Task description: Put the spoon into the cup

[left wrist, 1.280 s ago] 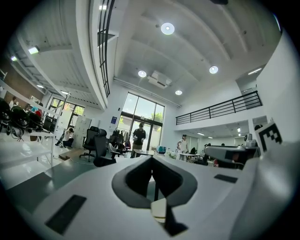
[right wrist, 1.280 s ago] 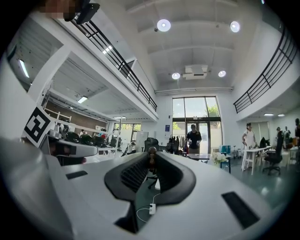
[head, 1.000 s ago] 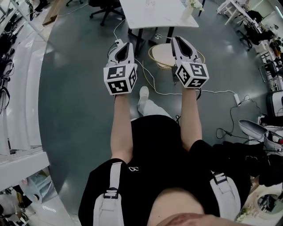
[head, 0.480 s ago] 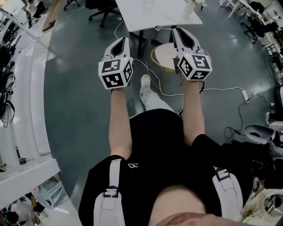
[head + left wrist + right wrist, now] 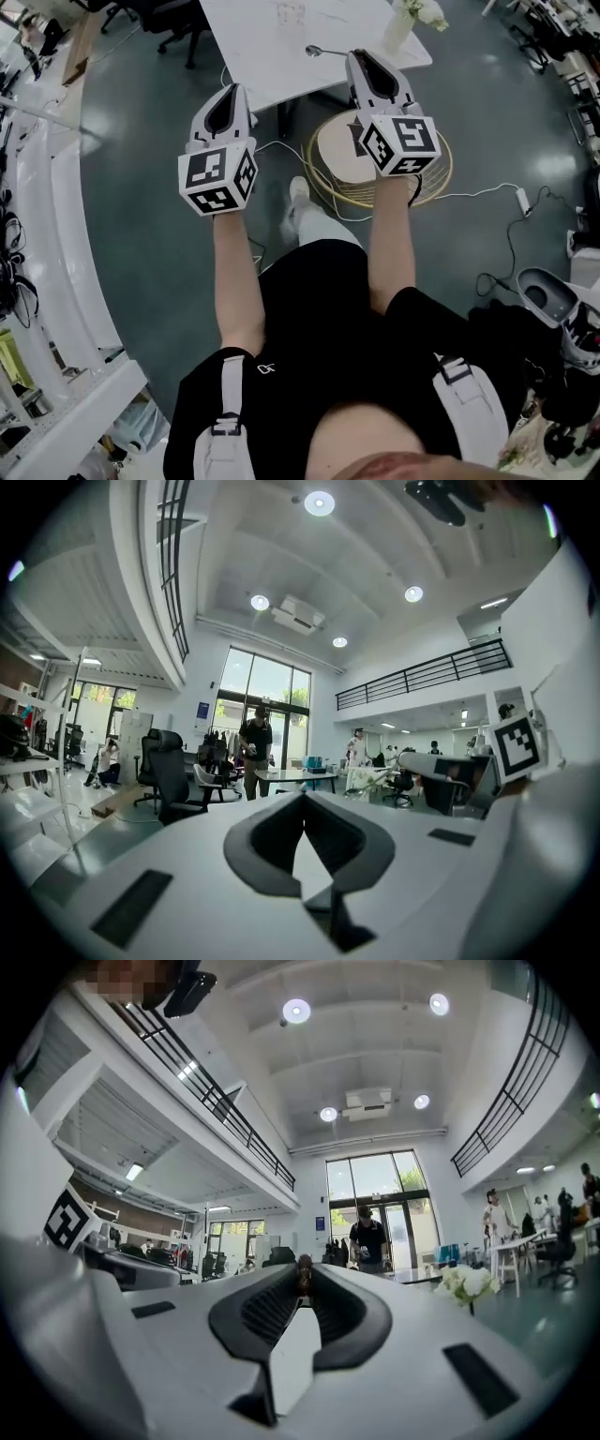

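Note:
In the head view a metal spoon (image 5: 323,51) lies on the white table (image 5: 248,56), near its front edge. Farther back on the table stands a clear glass cup (image 5: 291,13). My right gripper (image 5: 355,55) is held level with its tips just right of the spoon's handle and above the table edge; its jaws are together and hold nothing. My left gripper (image 5: 230,90) is level too, over the table's front left edge, shut and empty. Each gripper view shows only that gripper's closed tips, the left (image 5: 302,796) and the right (image 5: 302,1271), against the hall beyond.
A white vase of flowers (image 5: 401,24) stands on the table's right end. Under my right gripper a round stool in a wire ring (image 5: 336,150) sits on the floor among cables (image 5: 469,195). Office chairs (image 5: 173,19) stand far left. A white counter (image 5: 47,234) curves along the left.
Both grippers have travelled forward together towards the white table. The table has come closer in the head view, and the spoon and cup now show on it. The jaws have not changed.

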Tool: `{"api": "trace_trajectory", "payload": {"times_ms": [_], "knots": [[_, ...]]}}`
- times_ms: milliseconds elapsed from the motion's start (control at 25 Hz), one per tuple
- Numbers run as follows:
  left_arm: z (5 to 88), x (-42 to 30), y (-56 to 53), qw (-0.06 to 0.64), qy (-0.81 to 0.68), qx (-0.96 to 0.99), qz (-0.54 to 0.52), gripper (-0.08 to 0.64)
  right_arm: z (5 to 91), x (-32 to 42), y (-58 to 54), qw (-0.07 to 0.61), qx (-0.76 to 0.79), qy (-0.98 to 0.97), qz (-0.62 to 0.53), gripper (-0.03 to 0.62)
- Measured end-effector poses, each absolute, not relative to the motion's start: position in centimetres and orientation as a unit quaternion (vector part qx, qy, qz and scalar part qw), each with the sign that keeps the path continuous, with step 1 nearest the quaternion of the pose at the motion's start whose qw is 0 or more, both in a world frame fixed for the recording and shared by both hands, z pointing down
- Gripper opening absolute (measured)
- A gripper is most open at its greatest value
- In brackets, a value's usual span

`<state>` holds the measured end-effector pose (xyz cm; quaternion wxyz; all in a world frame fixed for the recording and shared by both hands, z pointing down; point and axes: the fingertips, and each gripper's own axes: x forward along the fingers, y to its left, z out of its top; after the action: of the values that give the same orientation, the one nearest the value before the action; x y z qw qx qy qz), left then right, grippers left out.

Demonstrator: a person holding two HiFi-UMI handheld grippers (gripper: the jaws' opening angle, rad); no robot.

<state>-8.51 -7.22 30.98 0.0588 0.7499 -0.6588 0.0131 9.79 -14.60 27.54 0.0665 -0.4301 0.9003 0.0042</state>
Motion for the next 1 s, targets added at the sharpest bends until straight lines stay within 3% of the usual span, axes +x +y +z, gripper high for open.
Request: {"api": "trace_trajectory", "payload": {"times_ms": [360,520,1000], "knots": [[33.1,-11.1,-23.1,0.085,-0.648,0.757,0.029,0.014,31.6,3.9,-29.1,0.008,-0.43,0.903,0.001,0.051],[34.2,-9.4,-27.9,0.093,-0.647,0.756,0.023,0.014,33.4,5.9,-32.9,0.005,-0.435,0.9,-0.028,0.051],[38.6,-11.0,-33.9,0.15,-0.639,0.754,0.028,0.014,36.8,4.7,-38.7,0.01,-0.433,0.897,-0.092,0.051]]}}
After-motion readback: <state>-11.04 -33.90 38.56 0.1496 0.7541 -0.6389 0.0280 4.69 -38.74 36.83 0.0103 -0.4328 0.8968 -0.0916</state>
